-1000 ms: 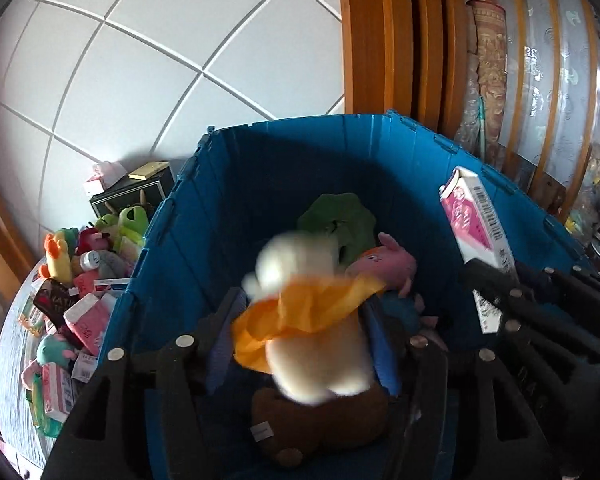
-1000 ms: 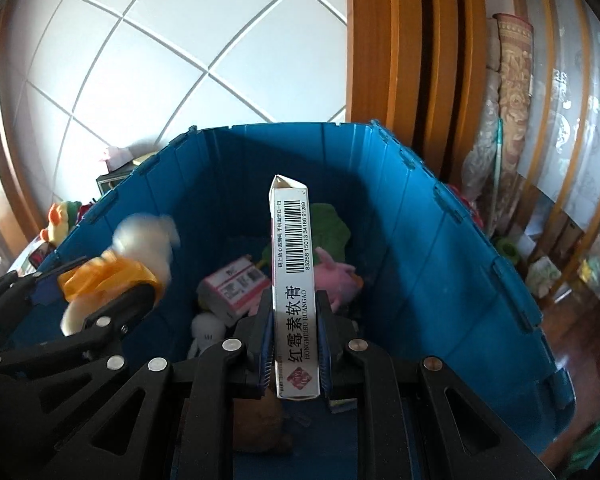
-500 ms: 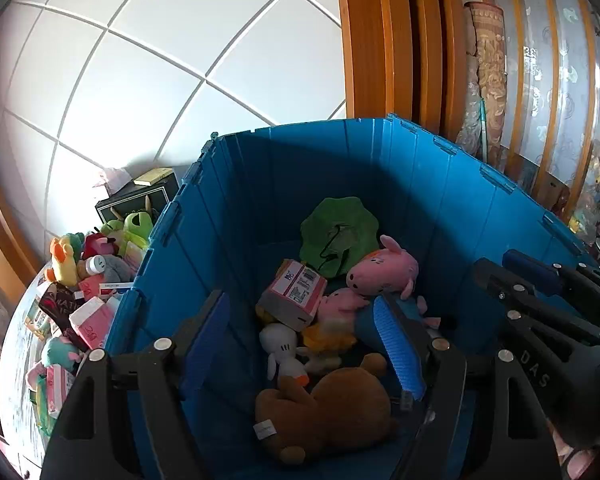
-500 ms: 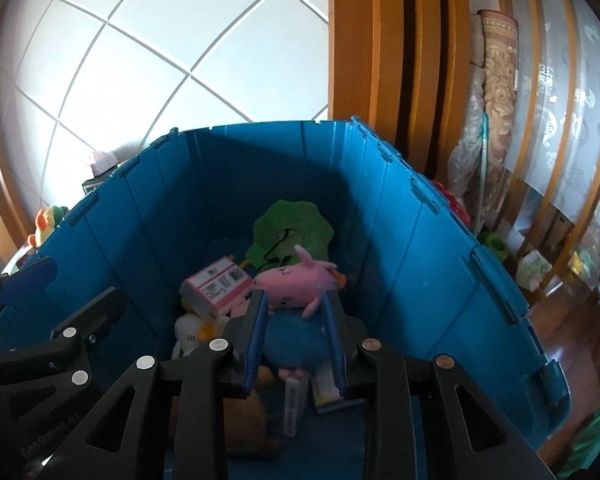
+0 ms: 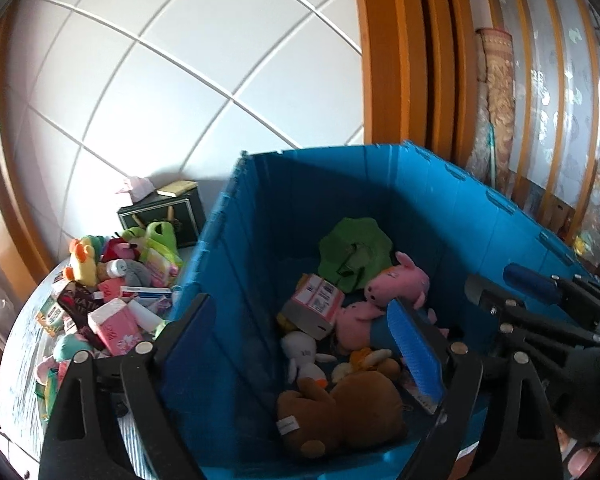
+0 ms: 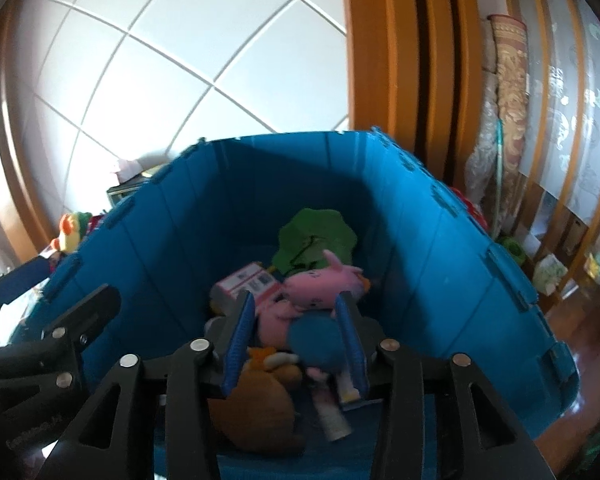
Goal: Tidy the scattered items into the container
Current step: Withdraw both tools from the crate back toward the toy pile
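From the left wrist camera, the left gripper (image 5: 300, 320) hangs over the near left wall of the blue container (image 5: 480, 216), its jaws spread wide with nothing between the pads; they have just been opening. Inside lie a brown plush (image 5: 340, 408) at six o'clock, a pink pig plush (image 5: 396, 282) and a green plush (image 5: 354, 248) toward twelve. Scattered items (image 5: 112, 288) pile on the table (image 5: 18, 364) at nine o'clock, outside the wall. From the right wrist camera, the right gripper (image 6: 296, 340) hovers above the container's middle, jaws partly apart and empty, just been opening too, over a small carton (image 6: 246, 286).
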A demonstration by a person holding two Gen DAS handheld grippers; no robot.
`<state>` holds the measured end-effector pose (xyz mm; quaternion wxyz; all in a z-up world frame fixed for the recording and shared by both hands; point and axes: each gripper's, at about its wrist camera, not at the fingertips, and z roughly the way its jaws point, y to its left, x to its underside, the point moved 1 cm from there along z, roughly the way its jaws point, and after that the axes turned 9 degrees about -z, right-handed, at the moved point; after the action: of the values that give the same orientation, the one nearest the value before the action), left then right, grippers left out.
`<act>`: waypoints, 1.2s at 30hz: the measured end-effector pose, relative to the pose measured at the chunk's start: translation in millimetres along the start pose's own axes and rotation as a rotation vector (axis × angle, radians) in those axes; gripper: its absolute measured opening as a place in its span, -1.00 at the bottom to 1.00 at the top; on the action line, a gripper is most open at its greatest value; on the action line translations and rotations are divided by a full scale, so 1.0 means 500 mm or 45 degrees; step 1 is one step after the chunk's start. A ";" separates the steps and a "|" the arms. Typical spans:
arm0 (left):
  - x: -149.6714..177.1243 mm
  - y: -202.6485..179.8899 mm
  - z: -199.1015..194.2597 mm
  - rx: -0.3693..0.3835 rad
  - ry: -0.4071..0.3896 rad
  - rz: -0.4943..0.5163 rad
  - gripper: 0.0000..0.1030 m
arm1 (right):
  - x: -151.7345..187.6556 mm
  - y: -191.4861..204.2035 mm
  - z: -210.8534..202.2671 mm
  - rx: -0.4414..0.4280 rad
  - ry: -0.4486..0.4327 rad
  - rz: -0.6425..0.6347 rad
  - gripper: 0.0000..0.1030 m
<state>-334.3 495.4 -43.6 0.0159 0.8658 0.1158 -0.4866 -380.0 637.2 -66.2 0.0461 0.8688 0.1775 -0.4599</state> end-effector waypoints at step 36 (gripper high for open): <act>0.152 0.870 -0.132 -0.576 0.056 -0.427 0.72 | -0.048 0.771 0.027 -0.494 0.005 -0.266 -0.03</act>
<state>-146.9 95.6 -110.2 0.1257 0.8193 0.3634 -0.4254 -267.9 268.1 -86.4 0.1642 0.8215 0.3519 -0.4176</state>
